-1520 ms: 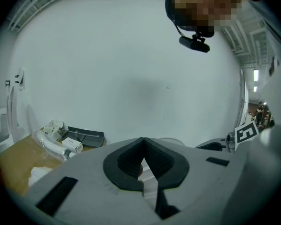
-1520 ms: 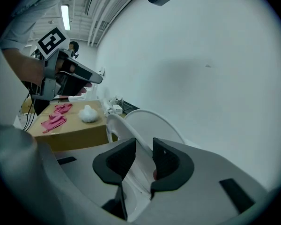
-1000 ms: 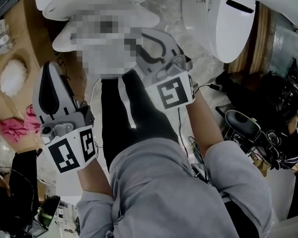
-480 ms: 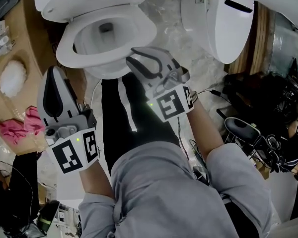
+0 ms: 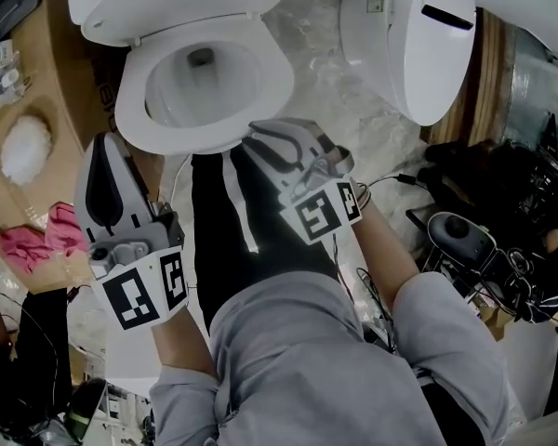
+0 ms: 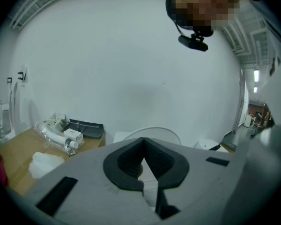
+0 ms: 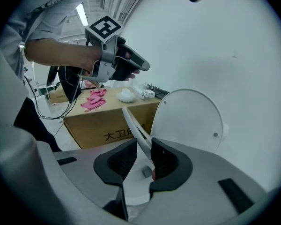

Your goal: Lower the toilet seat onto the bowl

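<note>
Right gripper (image 7: 143,146) is clasping the toilet seat (image 7: 133,123) by its front rim, at the bowl's (image 5: 214,91) five o'clock. Left gripper (image 6: 143,142), clenched empty, is hovering at seven o'clock.

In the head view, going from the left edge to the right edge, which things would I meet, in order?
pink cloth → left gripper → right gripper → second toilet

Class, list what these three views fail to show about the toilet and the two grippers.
- Head view: the toilet seat's front edge, covered by the right gripper.
- Left gripper view: the bowl, behind the left gripper's own body; only the lid's top shows.
- Right gripper view: the cardboard box's print, cut short by the seat.
</note>
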### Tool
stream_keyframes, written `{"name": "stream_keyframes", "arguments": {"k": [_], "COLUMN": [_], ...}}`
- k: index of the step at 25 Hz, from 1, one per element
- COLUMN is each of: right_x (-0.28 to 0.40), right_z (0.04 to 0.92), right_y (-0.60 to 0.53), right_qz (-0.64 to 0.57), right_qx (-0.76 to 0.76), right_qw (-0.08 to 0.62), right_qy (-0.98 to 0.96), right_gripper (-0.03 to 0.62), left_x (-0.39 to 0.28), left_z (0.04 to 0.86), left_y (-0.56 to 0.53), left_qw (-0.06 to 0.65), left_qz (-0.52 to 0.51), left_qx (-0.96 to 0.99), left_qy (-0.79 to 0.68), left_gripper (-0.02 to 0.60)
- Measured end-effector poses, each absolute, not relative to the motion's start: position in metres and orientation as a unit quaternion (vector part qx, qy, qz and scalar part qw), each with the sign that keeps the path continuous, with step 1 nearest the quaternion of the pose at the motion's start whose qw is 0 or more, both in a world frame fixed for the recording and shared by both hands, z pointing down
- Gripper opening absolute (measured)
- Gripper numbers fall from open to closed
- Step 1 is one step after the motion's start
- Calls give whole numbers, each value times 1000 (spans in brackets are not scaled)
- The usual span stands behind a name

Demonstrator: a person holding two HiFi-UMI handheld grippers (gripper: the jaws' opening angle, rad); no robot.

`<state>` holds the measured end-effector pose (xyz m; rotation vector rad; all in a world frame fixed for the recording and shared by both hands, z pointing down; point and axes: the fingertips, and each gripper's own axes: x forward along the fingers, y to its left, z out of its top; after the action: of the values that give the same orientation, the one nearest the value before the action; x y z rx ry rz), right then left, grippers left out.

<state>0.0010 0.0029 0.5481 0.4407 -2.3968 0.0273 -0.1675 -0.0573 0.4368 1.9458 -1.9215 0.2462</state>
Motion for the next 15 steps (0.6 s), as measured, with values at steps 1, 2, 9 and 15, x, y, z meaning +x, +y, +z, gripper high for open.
{"name": "stream_keyframes", "arguments": {"k": [1,2,9,15], "right_x": [1,2,7,10], "right_z": [551,554,573,590], "right_y": [7,12,39,60], "right_qz": [12,13,21,34], "right_qx": [162,154,116,85], "right_qw": [347,350,371,385], "right_qy": [-924,-924,-921,-919], "right_gripper": [86,86,86,86], "left_x": [-168,-167,-163,-161], "left_z": [438,439,443,451], "left_y": [-57,-57,-58,-55], "left_qw": [197,197,201,203], "left_qz": [89,89,88,93], "left_qx": [695,695,695,692], "left_qy": [-686,-686,-685,-686], "left_gripper": [0,0,0,0]}}
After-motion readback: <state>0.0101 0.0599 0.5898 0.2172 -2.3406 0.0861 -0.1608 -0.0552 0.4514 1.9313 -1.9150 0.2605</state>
